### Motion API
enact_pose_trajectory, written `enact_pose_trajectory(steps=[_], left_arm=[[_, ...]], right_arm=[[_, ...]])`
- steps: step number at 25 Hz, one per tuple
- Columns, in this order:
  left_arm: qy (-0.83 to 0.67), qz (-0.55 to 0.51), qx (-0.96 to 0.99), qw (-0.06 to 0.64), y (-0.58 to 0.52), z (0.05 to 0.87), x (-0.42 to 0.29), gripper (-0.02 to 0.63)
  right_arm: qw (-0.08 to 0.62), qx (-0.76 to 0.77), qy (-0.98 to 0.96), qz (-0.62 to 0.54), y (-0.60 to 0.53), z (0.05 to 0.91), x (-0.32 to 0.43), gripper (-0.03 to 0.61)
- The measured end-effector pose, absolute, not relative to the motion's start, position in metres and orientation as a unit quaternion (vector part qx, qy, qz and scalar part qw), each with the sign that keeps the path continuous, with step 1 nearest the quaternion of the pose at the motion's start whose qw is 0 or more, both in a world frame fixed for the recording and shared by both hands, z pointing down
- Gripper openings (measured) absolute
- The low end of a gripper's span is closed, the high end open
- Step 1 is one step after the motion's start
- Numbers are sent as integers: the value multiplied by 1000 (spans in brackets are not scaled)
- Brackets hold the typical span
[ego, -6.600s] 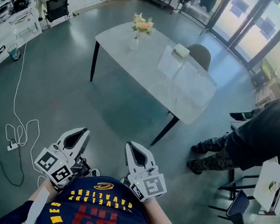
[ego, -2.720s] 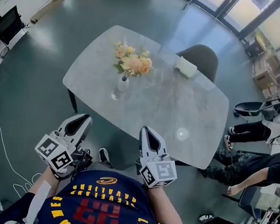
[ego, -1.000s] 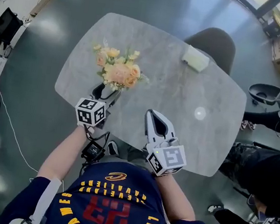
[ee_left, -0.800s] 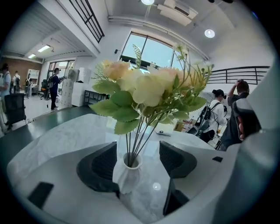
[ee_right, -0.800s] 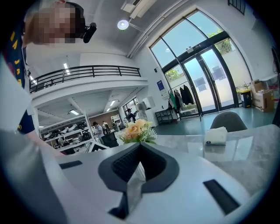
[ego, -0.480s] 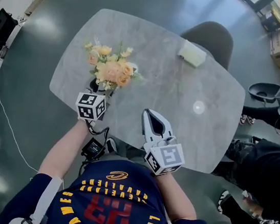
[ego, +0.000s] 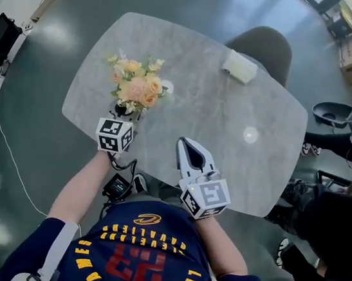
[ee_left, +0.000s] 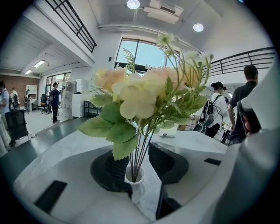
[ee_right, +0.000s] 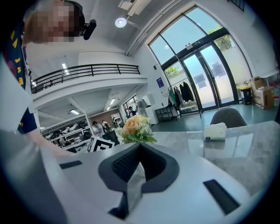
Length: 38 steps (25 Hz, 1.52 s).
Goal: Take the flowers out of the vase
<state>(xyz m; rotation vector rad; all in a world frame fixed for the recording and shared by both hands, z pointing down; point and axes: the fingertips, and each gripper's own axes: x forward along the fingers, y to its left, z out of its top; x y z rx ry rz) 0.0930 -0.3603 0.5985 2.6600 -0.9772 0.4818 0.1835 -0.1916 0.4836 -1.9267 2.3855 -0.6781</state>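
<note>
Flowers (ee_left: 140, 94): peach and cream heads, thin green stems bunched into the narrow mouth of the vase (ee_left: 133, 177). Probably very light; heads soft and crushable, stems thin and likely slick. Best hold looks like the bare stem bundle just above the vase rim, below the lowest leaf. Vase small and white, likely tips or lifts with the stems unless pinned.

Left gripper (ee_left: 136, 151) around the vase neck and stem base. Jaws just been closing, about half shut; left pad at or against the neck, a sliver of table still showing beside the right pad. Not clamped yet, by the look of it.

Right gripper (ego: 185, 146) right of the vase and nearer the person, well apart from it, jaws together, nothing held.

Table (ego: 232, 112) under the vase; tissue box (ego: 238, 66) and chair (ego: 261, 41) far beyond it to the right.

Versus 2.7 s back: both grippers then hung short of the table edge, vase untouched. Now left one reached in at the vase, right barely advanced. Flowers still fully seated.
</note>
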Motion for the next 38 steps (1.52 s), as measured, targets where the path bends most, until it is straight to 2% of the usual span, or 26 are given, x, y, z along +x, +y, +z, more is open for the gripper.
enact_pose_trajectory(steps=[11, 38], left_arm=[[-355, 172, 911, 118, -358, 597, 92, 55], [-382, 92, 914, 99, -354, 540, 94, 38]], right_arm=[[1, -611, 762, -215, -186, 484, 183, -9], [10, -609, 765, -210, -165, 479, 189, -9]])
